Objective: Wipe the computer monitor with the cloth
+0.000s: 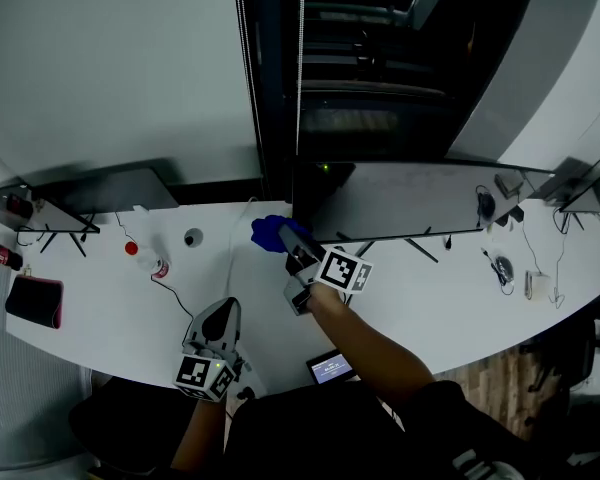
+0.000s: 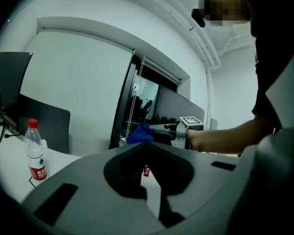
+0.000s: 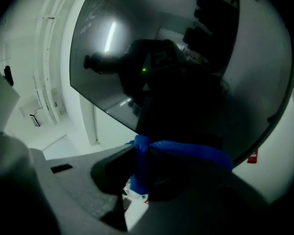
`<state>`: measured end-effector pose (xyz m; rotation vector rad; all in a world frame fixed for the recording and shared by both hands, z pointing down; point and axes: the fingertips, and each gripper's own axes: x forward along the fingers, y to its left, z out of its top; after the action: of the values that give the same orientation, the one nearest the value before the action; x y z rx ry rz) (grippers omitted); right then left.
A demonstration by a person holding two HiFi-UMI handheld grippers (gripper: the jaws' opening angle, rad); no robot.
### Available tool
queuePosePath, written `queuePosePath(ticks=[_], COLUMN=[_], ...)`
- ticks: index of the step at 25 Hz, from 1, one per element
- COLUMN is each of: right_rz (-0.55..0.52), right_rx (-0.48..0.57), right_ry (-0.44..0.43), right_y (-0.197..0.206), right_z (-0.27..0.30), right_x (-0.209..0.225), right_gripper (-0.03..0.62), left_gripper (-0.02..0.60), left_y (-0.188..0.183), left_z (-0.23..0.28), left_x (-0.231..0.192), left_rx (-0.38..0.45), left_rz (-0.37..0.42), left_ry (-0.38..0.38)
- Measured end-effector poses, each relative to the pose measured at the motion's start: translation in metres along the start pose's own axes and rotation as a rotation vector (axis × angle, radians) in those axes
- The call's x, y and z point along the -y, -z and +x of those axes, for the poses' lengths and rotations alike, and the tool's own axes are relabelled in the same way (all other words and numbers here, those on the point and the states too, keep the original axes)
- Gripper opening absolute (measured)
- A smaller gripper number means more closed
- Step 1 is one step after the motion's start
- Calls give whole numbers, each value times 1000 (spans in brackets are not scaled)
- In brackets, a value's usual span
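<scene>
Holding a bunched blue cloth clamped between its jaws, the right tool sits at the lower left corner of the dark computer monitor on the white bench. Whether the cloth touches the screen cannot be told. The left tool hangs low near the person, jaws together and empty. The cloth is only a small wad, so the hard jaw tips might scrape the screen. A firm push at the corner might rock the monitor.
</scene>
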<state>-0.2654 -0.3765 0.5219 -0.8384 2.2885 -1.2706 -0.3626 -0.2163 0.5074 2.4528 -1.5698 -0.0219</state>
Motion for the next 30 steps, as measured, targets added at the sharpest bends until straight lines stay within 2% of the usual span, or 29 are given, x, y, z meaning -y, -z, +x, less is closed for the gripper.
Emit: queuePosePath(ticks=[16, 30], right_rz=[-64, -102], right_rx=[72, 107], right_ry=[-102, -172], right_y=[-46, -74], right_z=[-1, -1], right_x=[-81, -130], right_gripper=[71, 71], left_gripper=[-6, -6], left_y=[-13, -9], left_z=[3, 3], left_x=[4, 12], left_rx=[33, 31], left_rz=[18, 16], left_ry=[30, 56])
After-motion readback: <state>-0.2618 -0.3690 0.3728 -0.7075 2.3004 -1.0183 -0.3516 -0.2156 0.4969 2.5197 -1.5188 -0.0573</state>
